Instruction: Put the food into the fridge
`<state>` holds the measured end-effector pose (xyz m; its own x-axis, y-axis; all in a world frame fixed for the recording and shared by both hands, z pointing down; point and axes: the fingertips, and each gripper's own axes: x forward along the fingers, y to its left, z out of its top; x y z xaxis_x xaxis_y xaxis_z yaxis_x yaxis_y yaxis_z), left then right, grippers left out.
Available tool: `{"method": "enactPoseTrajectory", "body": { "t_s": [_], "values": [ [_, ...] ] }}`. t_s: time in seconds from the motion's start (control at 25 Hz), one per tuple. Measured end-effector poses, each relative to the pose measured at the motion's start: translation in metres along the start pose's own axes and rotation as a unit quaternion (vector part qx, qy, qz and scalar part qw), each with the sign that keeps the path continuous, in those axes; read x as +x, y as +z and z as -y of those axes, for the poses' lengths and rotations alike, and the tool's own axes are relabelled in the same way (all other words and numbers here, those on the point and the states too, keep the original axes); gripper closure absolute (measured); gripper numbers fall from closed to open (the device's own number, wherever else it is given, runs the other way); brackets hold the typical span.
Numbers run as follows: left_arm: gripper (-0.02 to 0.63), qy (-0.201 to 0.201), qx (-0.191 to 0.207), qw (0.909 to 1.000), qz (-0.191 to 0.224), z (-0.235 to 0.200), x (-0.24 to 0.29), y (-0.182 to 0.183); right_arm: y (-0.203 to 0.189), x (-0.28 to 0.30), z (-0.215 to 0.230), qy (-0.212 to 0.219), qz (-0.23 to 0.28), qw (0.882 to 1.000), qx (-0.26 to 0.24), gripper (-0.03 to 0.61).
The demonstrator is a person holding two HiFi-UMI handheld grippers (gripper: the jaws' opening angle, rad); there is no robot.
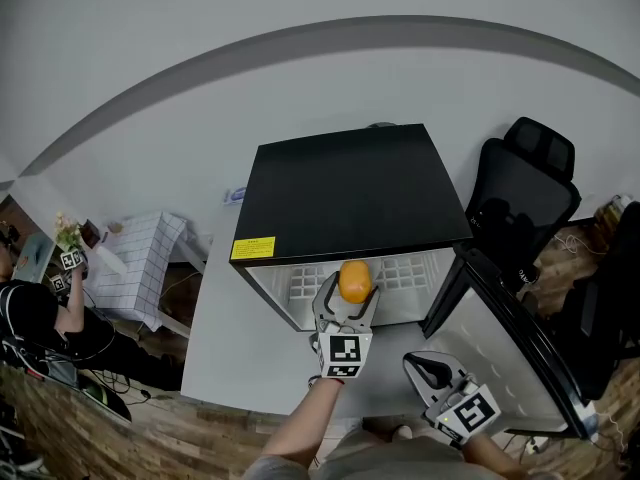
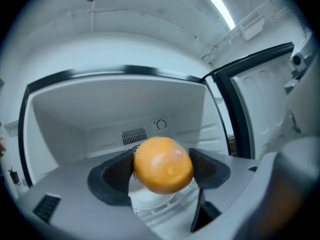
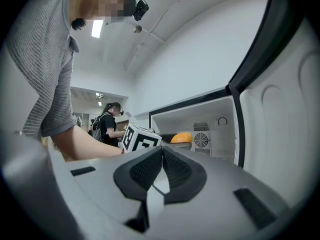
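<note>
Down at the lower edge of the head view, where the person's forearms were cut off, the right hand-held gripper (image 1: 432,371) hung beside the open fridge door (image 1: 505,353), its jaws pressed together on nothing. Just ahead, the left hand-held gripper (image 2: 163,170) clenched the orange (image 2: 163,161) between both pads, at the mouth of the fridge (image 1: 345,183) and above its white wire shelf (image 1: 405,271). The orange hid the middle of that shelf, and the black top covered most of the interior from above. The left gripper view showed open room behind the fruit, with a vent (image 2: 134,135) and a dial (image 2: 160,124) on the back wall. The door stood swung wide to the right. Beyond it sat a black office chair (image 1: 525,183). Far left, a person (image 1: 40,318) was partly cropped beside a white checked cloth (image 1: 140,263).
</note>
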<state>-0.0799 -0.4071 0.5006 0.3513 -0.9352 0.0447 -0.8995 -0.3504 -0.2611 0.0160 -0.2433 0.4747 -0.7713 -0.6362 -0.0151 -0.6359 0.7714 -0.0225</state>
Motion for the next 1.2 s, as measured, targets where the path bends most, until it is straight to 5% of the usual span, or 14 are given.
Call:
{"method": "enactPoseTrajectory", "body": {
  "t_s": [0.4, 1.2],
  "values": [
    [0.249, -0.006, -0.023, 0.9981, 0.058, 0.017, -0.062, 0.058, 0.003, -0.012, -0.014, 0.019, -0.007, 1.0, -0.003, 0.565],
    [0.249, 0.009, -0.051, 0.9955, 0.079, 0.043, -0.141, 0.088, 0.01, -0.036, -0.032, 0.03, 0.011, 0.999, -0.011, 0.565]
  ]
}}
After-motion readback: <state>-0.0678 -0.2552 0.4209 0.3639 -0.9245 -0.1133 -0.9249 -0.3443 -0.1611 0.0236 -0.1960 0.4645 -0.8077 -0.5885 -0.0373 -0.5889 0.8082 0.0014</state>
